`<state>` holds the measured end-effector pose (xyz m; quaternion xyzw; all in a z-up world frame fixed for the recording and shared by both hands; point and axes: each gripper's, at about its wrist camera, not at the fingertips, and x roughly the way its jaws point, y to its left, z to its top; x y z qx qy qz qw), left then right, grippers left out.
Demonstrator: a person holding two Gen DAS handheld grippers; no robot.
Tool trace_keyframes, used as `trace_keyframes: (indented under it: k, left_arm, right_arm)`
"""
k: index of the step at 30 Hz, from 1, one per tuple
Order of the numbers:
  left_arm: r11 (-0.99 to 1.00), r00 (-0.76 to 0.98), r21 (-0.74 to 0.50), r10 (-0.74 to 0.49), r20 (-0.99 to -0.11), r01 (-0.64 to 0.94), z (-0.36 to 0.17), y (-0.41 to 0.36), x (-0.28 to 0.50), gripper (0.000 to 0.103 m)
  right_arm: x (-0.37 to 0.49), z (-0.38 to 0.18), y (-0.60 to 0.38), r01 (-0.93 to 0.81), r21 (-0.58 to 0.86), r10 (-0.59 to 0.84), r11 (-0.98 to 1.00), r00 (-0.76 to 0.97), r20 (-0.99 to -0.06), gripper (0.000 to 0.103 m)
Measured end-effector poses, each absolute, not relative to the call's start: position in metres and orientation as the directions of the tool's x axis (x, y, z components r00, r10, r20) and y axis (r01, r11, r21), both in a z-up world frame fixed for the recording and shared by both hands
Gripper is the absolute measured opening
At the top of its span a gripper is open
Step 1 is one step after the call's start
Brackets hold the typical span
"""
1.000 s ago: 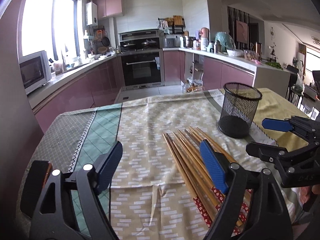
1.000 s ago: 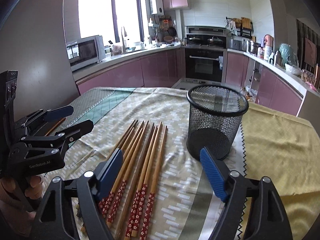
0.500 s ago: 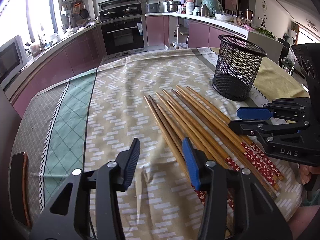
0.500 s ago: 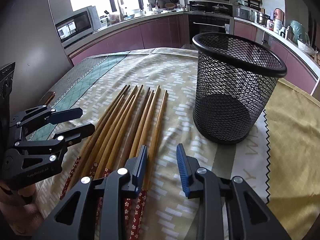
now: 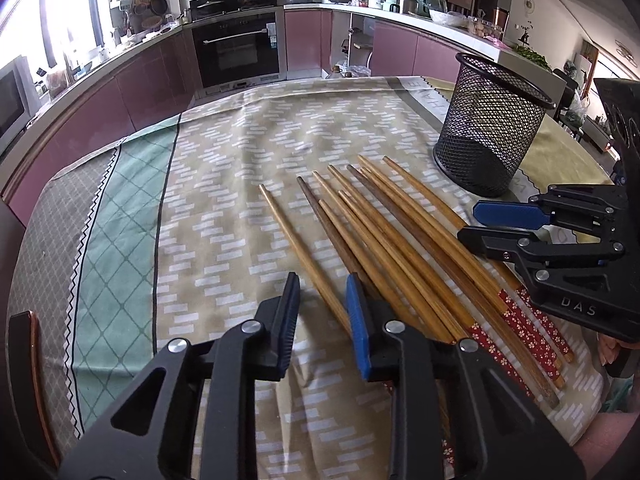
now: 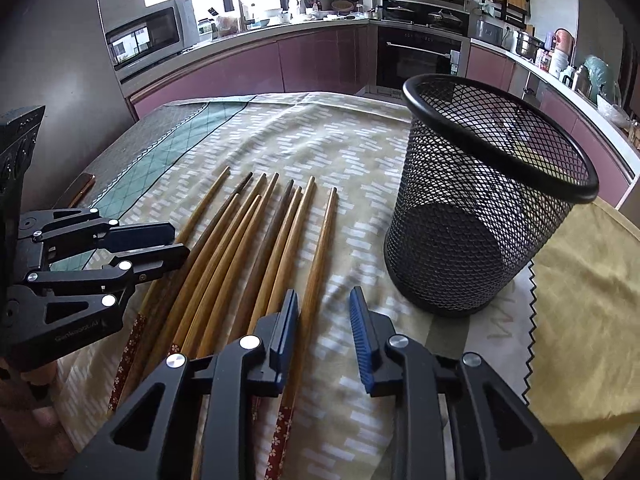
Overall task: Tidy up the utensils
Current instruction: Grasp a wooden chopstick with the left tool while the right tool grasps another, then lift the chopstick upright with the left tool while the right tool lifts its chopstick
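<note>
Several wooden chopsticks (image 5: 400, 248) (image 6: 240, 248) with red flowered ends lie side by side on the patterned tablecloth (image 5: 240, 152). A black mesh cup (image 5: 492, 128) (image 6: 480, 220) stands upright just beyond them. My left gripper (image 5: 323, 300) (image 6: 178, 242) hangs low over the leftmost chopstick (image 5: 288, 232). Its jaws are closing with the stick between them, and a gap still shows. My right gripper (image 6: 324, 312) (image 5: 470, 224) straddles the rightmost chopstick (image 6: 320, 256). Its jaws are closing too, and the stick lies by the left pad, not pinched.
A dark flat object with a brown rim (image 5: 24, 360) (image 6: 76, 192) lies at the table's left edge. A yellow cloth (image 6: 580, 300) covers the table right of the cup. Kitchen counters and an oven (image 5: 240, 48) stand beyond the table's far edge.
Both grippers have sunk and tilted down toward the chopsticks. Their jaws have narrowed from wide apart to a small gap, each now around one outer stick.
</note>
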<state>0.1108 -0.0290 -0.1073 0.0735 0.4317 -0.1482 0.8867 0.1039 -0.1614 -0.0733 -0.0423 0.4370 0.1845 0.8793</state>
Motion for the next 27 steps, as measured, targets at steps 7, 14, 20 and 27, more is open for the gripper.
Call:
trace_keyframes:
  k: [7,14,20,27]
  left_arm:
    - [0.958,0.58,-0.04,-0.204,-0.789,0.283,-0.104,-0.025,0.12,0.008]
    - [0.953,0.618,-0.064,-0.241,-0.748,0.295,-0.082,-0.022,0.11,0.008]
    - [0.922,0.647,-0.139,-0.355,-0.675,0.361,-0.042,-0.021,0.099,0.008]
    - [0.868,0.68,-0.207,-0.484,-0.55,0.451,0.013,-0.029,0.088,0.007]
  right_arm:
    - [0.104,-0.072,-0.168,-0.365,0.163,0.348,0.917,0.527,-0.775,0.006]
    - [0.09,-0.048,-0.179,-0.405,0.218,0.431,0.888,0.565,-0.704,0.006]
    - [0.076,-0.008,-0.196,-0.445,0.249,0.499,0.86,0.629,-0.596,0.006]
    - [0.07,0.031,-0.222,-0.43,0.258,0.501,0.865,0.724,-0.473,0.006]
